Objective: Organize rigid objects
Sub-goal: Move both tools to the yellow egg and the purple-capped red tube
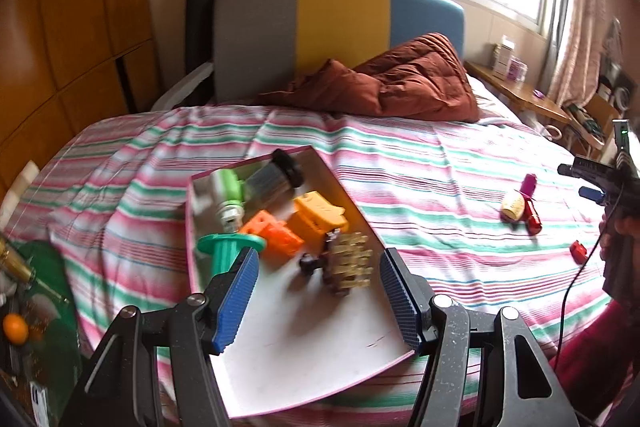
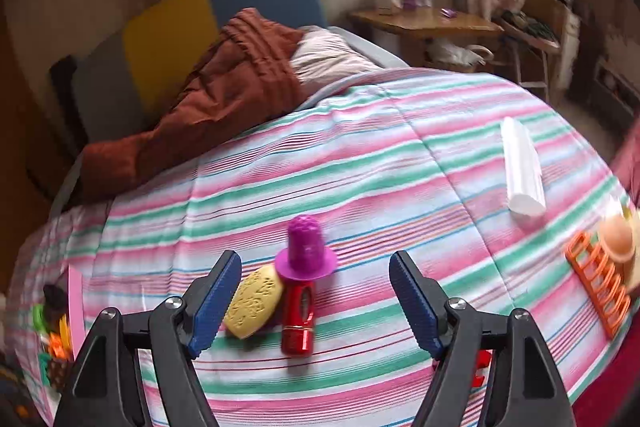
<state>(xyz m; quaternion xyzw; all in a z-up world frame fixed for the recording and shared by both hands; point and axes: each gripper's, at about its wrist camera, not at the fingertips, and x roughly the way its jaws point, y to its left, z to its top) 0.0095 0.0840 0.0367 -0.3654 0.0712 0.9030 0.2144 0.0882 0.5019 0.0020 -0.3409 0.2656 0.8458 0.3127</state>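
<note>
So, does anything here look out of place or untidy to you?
Yes. Several toys already lie in the pink tray, but the yellow oval block, the red tube and the purple cap lie loose in a heap on the striped bedspread, between the open right tongs.

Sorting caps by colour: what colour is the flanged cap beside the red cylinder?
Purple flanged cap; clearest in the right wrist view.

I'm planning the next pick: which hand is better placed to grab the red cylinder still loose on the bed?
Right. The right tongs hang open with the red cylinder lying between their tips, while the left tongs hover open over the tray.
</note>
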